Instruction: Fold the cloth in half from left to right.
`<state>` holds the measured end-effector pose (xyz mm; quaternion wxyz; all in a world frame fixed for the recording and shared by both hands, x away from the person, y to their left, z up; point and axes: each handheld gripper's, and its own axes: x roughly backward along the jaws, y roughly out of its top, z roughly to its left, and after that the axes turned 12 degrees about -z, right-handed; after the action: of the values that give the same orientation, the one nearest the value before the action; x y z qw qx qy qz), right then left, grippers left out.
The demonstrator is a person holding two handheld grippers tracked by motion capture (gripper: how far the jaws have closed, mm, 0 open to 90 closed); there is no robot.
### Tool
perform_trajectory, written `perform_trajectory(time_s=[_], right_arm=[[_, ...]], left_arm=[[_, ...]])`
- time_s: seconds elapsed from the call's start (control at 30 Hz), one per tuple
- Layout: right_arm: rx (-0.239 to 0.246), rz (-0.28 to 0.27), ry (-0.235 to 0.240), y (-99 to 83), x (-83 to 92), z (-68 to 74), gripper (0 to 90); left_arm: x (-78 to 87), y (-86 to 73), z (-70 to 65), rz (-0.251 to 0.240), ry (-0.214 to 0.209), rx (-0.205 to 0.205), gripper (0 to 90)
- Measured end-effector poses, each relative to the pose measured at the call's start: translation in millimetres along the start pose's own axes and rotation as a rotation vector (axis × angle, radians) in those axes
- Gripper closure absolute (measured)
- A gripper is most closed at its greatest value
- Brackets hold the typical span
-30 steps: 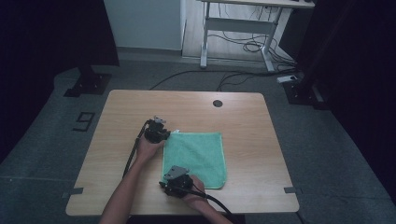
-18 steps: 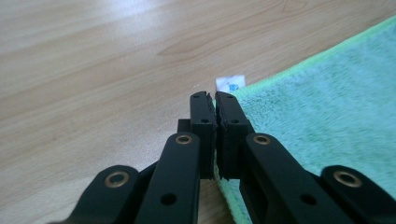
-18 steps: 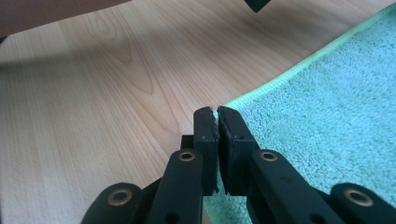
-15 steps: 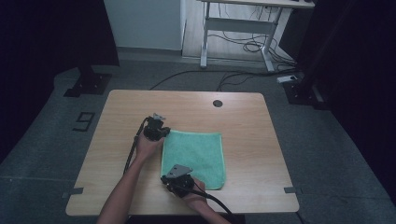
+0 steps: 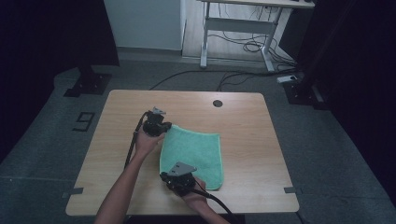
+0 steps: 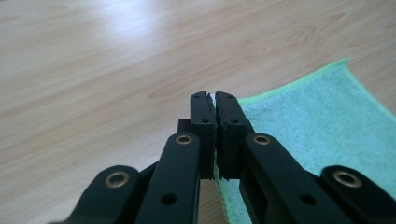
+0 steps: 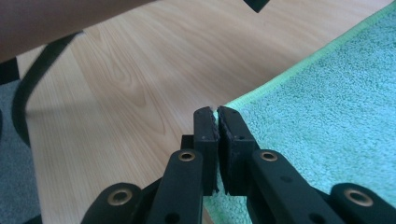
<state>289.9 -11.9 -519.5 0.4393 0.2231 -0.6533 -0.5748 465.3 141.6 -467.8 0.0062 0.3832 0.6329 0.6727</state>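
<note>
1. So, high view: green terry towel (image 5: 191, 156) lies flat on the wooden table (image 5: 243, 121), roughly mid-table, slightly toward the person's side. Left gripper (image 5: 164, 129) sits at the towel's far-left corner; right gripper (image 5: 167, 175) at its near-left corner. Both hands come in from the bottom edge, cables trailing back.

2. Left gripper view: jaws together, w/ a thin strip of green hem pinched between the pads at the tips. Rest of the towel (image 6: 317, 126) spreads off to the right; bare table (image 6: 93, 70) to the left and ahead. Corner looks a bit lifted off the wood.

3. Right gripper view: jaws likewise clamped on the towel's (image 7: 336, 107) corner edge, green showing in the slit between the pads. Table (image 7: 121, 93) to the left; a forearm and a black cable cross the top-left.

4. Step in hand, I'd judge: both left-side corners are gripped, a fold just starting.

5. Next move prob. calls for lifting both corners together, carrying them across to the right edge at even height and keeping the edge taut, then lining up the hems before letting go. Uneven lift = skewed fold.
</note>
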Motion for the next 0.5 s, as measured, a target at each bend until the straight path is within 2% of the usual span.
perform_trajectory(time_s=[0.07, 0.17, 0.37, 0.5], right_arm=[[0.007, -0.013, 0.002, 7.0, 0.4, 2.0, 85.6], [0.015, -0.032, 0.006, 14.2, 3.2, 3.9, 85.5], [0.008, -0.022, 0.007, 12.0, 2.6, 3.7, 85.6], [0.019, -0.027, 0.016, 17.6, -0.9, 6.4, 85.6]], left_arm=[[5.7, 5.7, 2.6, -0.017, -0.004, 0.019, 87.0], [10.8, 10.2, 3.5, -0.02, -0.002, 0.022, 87.0], [9.7, 7.7, 1.3, -0.012, -0.003, 0.021, 87.0], [16.6, 17.6, 1.2, -0.012, 0.011, -0.008, 87.0]])
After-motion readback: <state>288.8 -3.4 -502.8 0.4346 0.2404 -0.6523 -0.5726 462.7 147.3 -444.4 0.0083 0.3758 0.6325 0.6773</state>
